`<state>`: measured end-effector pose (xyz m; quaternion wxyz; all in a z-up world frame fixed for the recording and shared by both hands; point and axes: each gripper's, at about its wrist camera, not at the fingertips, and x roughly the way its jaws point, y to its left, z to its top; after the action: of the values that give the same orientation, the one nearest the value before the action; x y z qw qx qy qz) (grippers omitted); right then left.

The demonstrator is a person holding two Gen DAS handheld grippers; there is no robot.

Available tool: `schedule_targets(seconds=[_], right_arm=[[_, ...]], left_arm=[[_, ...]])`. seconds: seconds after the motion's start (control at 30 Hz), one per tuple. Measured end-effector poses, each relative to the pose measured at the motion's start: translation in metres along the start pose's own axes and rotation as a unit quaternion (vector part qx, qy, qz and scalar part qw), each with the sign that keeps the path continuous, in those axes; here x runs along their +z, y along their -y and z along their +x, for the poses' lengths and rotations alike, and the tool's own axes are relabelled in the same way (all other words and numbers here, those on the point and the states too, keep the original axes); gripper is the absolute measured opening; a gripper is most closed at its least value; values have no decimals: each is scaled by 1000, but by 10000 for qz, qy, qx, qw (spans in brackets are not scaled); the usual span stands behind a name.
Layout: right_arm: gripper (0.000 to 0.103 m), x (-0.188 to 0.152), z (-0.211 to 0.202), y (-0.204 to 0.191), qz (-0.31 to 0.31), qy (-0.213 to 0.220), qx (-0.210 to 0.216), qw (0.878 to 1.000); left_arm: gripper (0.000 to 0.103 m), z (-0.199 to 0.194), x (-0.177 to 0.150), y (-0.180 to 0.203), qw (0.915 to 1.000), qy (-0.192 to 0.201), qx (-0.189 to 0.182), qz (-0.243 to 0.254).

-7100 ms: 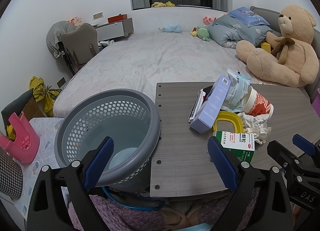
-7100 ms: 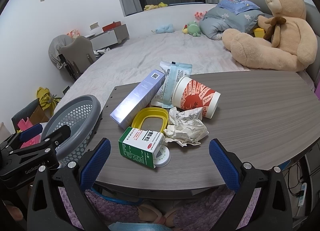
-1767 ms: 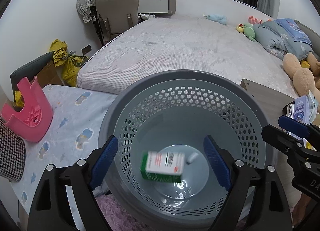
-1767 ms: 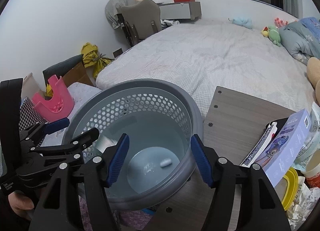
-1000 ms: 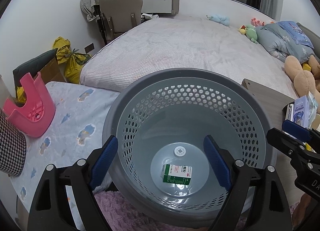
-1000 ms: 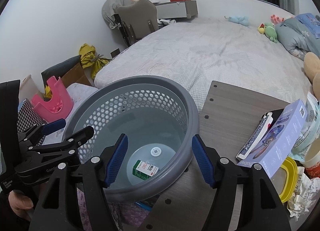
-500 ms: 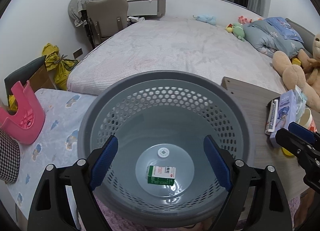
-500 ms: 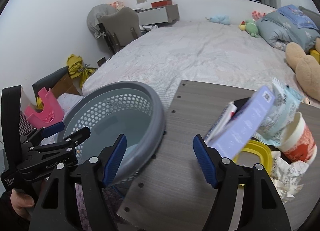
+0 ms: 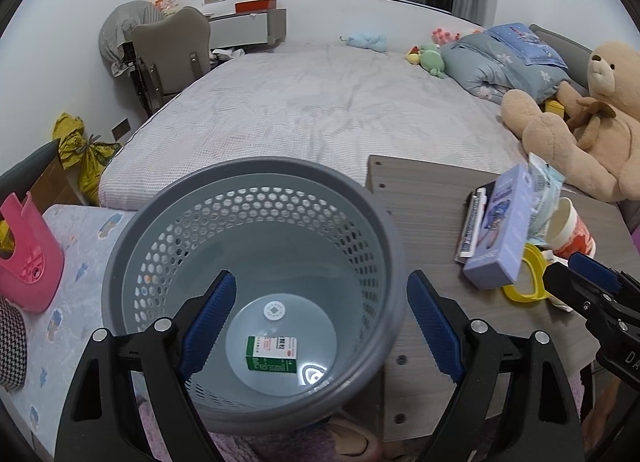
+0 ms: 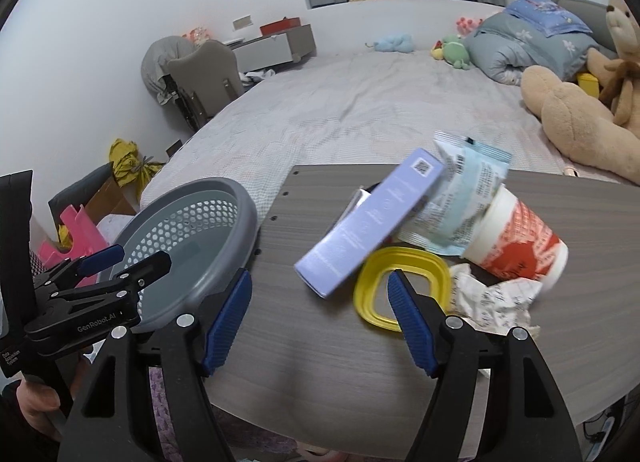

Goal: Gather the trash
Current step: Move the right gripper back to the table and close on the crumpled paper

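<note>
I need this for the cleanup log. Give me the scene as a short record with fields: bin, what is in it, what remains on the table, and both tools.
bin: grey perforated basket, beside the table edge
in bin: one green and white box, lying on the bottom
on table: purple box, yellow lid, paper cup, blue pouch, crumpled paper
left tool: open, empty, above the basket
right tool: open, empty, jaws just opening, facing the pile

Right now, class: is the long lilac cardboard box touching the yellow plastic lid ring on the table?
Touching. In the right wrist view the lilac box lies with its lower edge over the yellow ring's rim, with no gap.
</note>
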<state>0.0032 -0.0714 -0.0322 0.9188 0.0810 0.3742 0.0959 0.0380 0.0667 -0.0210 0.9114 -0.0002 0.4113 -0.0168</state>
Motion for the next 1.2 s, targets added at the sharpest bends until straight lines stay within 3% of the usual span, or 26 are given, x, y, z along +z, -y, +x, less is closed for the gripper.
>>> schedule_targets(seconds=[0.8,1.2], right_arm=[[71,-35,-40,76,599,116,-382,9974],[73,-45,-36,104,879,-23,-554,9946]], left_arm=[[84,-16,-7,68,9982,-31,-358,487],[84,-9,-11,91,9968,-96,-436,667]])
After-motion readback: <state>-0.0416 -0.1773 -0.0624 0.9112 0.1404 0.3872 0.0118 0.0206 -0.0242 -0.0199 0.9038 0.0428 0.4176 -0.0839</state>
